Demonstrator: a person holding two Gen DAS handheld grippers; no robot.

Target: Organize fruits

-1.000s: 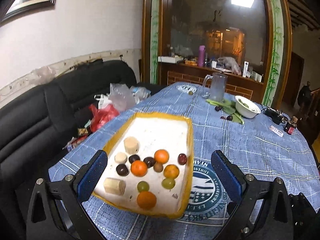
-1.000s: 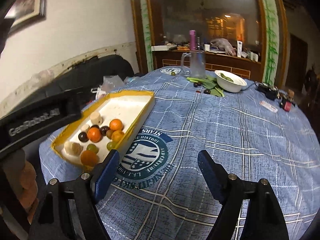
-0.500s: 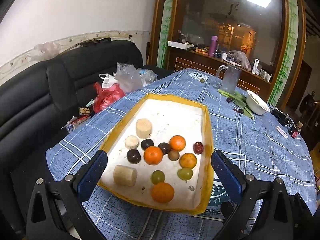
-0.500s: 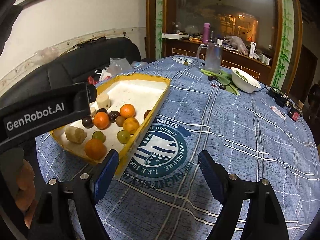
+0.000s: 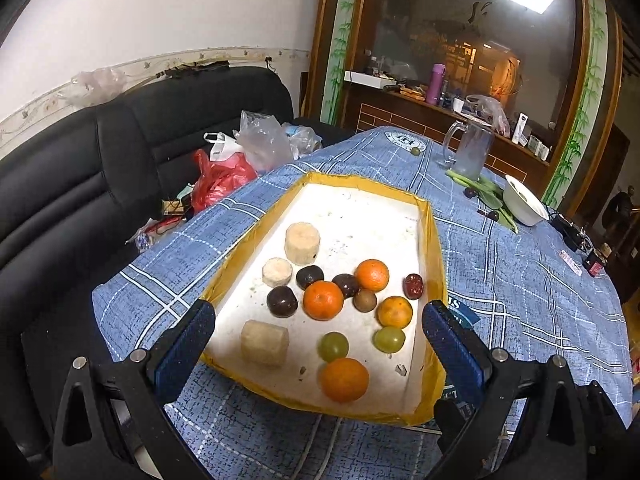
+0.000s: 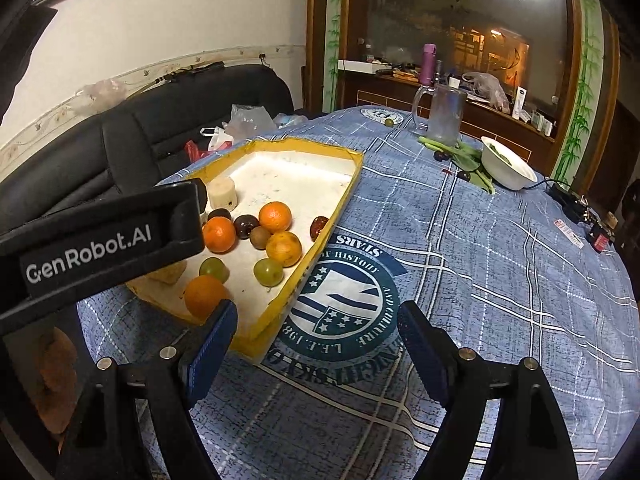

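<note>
A yellow-rimmed white tray (image 5: 434, 240) lies on the blue checked tablecloth and holds several oranges (image 5: 323, 300), green grapes (image 5: 333, 346), dark plums (image 5: 282, 300), a red date (image 5: 413, 286) and three pale cut cylinders (image 5: 303, 243). My left gripper (image 5: 318, 342) is open and empty, above the tray's near end. My right gripper (image 6: 316, 338) is open and empty, above the cloth's round emblem (image 6: 340, 300), right of the tray (image 6: 320, 256). The left gripper's body (image 6: 100, 240) hides part of the tray in the right wrist view.
A glass jug (image 5: 470, 152), green leaves with dark fruits (image 5: 480, 194) and a white bowl (image 5: 524, 200) stand at the table's far side. A lone green fruit (image 5: 416, 151) lies far back. Small items (image 5: 576, 256) sit at the right edge. A black sofa with plastic bags (image 5: 224, 168) is left.
Both grippers have moved forward and lower toward the table. The tray and fruit appear nearer and larger in both views. Nothing was grasped.
</note>
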